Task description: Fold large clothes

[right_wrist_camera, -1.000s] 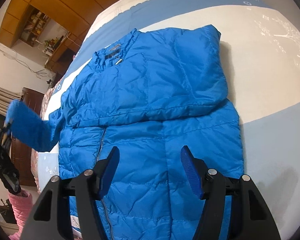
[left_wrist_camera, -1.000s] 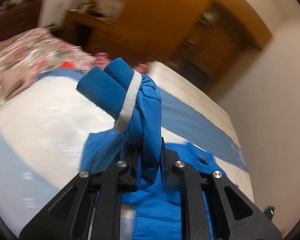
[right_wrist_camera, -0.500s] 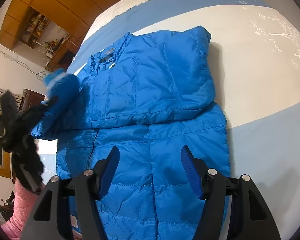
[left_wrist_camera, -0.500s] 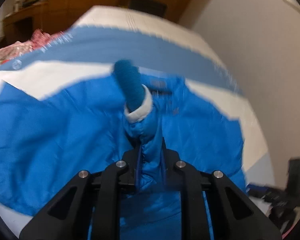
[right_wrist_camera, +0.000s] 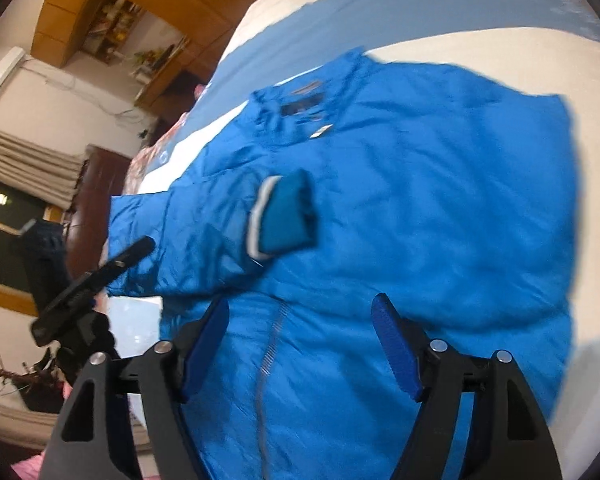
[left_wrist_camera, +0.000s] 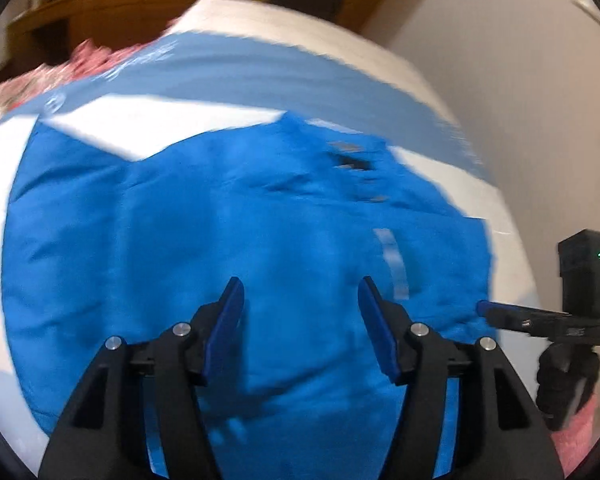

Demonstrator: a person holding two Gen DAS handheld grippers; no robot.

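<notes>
Blue puffer jacket (right_wrist_camera: pixel 400 220) lies spread face up on the bed (right_wrist_camera: pixel 480 44), one sleeve (right_wrist_camera: pixel 220 232) folded across its chest, its cuff (right_wrist_camera: pixel 284 216) near the zip. Left gripper (left_wrist_camera: pixel 300 320) has just been opening, nothing between its jaws; right gripper (right_wrist_camera: pixel 300 344) hovers released too, also just widening. Sleeve folding looks finished; next probably comes gripping the near hem. One jacket, two grippers.

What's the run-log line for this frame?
left gripper: opening, empty | right gripper: open, empty | sleeve: folded across jacket
</notes>
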